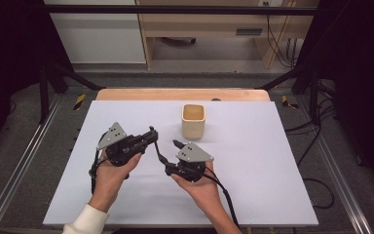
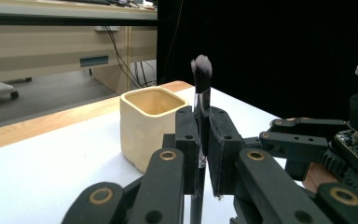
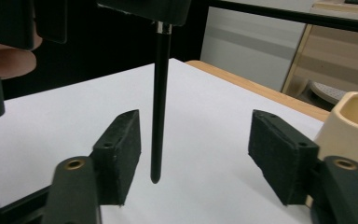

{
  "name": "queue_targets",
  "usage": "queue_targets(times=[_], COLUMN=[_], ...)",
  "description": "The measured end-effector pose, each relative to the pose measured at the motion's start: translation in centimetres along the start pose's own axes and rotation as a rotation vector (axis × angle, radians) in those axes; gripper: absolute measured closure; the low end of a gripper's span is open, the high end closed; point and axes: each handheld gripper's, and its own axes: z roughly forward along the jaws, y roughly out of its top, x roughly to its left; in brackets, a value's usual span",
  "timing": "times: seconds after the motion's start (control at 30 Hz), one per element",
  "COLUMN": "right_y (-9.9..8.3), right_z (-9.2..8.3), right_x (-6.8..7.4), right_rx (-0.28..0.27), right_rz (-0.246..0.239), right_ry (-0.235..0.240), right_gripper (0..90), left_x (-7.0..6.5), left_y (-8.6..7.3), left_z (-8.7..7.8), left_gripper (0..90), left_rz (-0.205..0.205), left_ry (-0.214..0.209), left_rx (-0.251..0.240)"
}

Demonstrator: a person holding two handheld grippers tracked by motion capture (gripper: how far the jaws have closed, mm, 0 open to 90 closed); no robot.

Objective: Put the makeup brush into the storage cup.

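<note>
Left tongs [image 2: 199, 140] clamp the brush [image 2: 201, 88] upright; right tongs [image 3: 196, 154] gape around its handle.

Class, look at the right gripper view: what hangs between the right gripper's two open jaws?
The black handle of the makeup brush, hanging free of both jaws in the right gripper view. The left gripper grips it higher up.

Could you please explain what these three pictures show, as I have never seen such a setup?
A person sits at a table holding a hand-operated gripper in each hand. One picture looks down from above; the other two come from cameras riding on each gripper. On the white surface stands a cream square cup. The left gripper is shut on a makeup brush, bristles up. The right gripper is open, with the brush's black handle hanging between its fingers, untouched.
</note>
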Motion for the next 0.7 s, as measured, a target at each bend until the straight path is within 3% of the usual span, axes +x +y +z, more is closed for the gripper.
queue_targets(times=[0.7], right_y=[0.0], right_z=[-0.1], right_x=[-0.8], right_rx=[0.044], right_rz=[0.025], right_ry=[-0.021], right_gripper=[7.5], left_x=[-1.0], left_y=[1.8], left_z=[0.3], left_gripper=[84.0], left_rz=[0.069], left_ry=[0.009], left_rx=[-0.015])
